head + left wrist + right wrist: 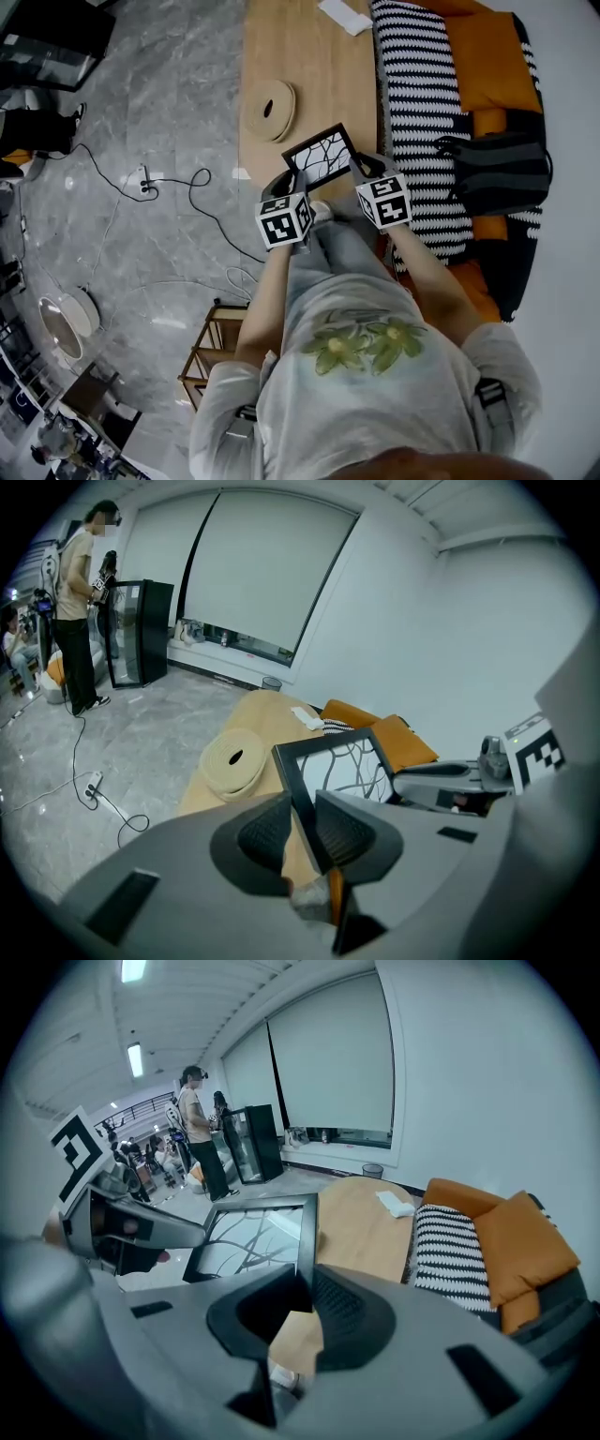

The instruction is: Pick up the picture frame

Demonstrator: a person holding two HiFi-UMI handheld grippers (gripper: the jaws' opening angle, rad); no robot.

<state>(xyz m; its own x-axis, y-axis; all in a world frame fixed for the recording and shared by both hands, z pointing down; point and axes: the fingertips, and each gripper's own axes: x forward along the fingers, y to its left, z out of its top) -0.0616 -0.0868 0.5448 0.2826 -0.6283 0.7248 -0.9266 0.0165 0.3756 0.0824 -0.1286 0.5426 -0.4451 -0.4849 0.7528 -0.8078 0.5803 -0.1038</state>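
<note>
**A:** Risks, left to right. The left claw [307, 829] is clenched on the left rail of the picture frame [319, 155], thin edge only. The right claw [302, 1309] is clenched on the opposite rail. The frame hangs tilted between them and, I'd judge, is clear of the bench [300, 56].

**B:** Failure mode?

**A:** Both bites are narrow. If the hands pull apart or twist unevenly, a rail slips off a pad and the frame drops onto the wood. Its front looks like glass.

**B:** Surroundings?

**A:** The floor cable [187, 187] is far left, out of play. The beige roll [270, 110] sits on the bench just left of the frame — nearest thing to hit. A white slip [345, 16] lies at the far end. The striped cushion [417, 84] and black bag [497, 169] are to the right, close beside the right arm.

**B:** Anything blocking?

**A:** Nothing I can see — only that roll if the frame swings left.
</note>
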